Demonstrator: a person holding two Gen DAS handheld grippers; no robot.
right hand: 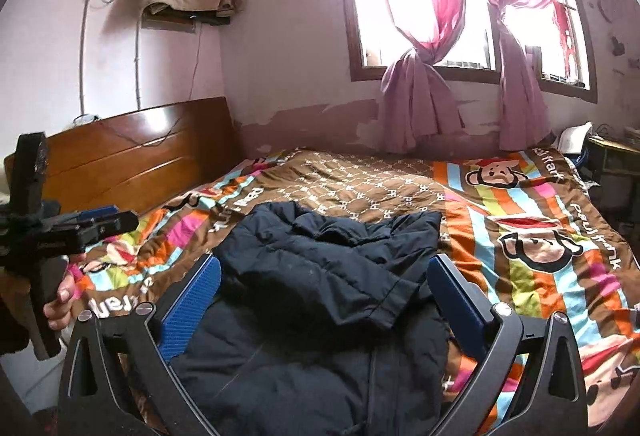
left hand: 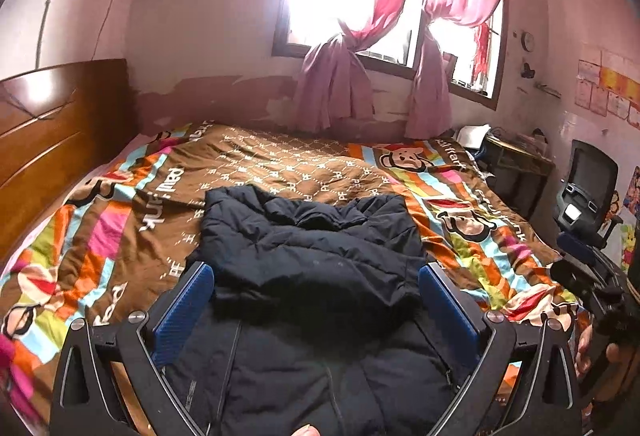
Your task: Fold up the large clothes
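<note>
A dark navy padded jacket (left hand: 316,260) lies on the bed, its far part folded back over the near part; it also shows in the right wrist view (right hand: 320,276). My left gripper (left hand: 316,276) hovers above the jacket with its blue-padded fingers wide apart and nothing between them. My right gripper (right hand: 324,272) also hovers above the jacket, open and empty. The left gripper's body shows at the left edge of the right wrist view (right hand: 72,232), held in a hand. The right gripper's body shows at the right edge of the left wrist view (left hand: 592,288).
The bed has a brown and striped cartoon-monkey cover (left hand: 280,167) and a wooden headboard (left hand: 52,123) on the left. A window with pink curtains (left hand: 360,15) is behind the bed. A desk (left hand: 516,159) and a black chair (left hand: 588,187) stand at the right.
</note>
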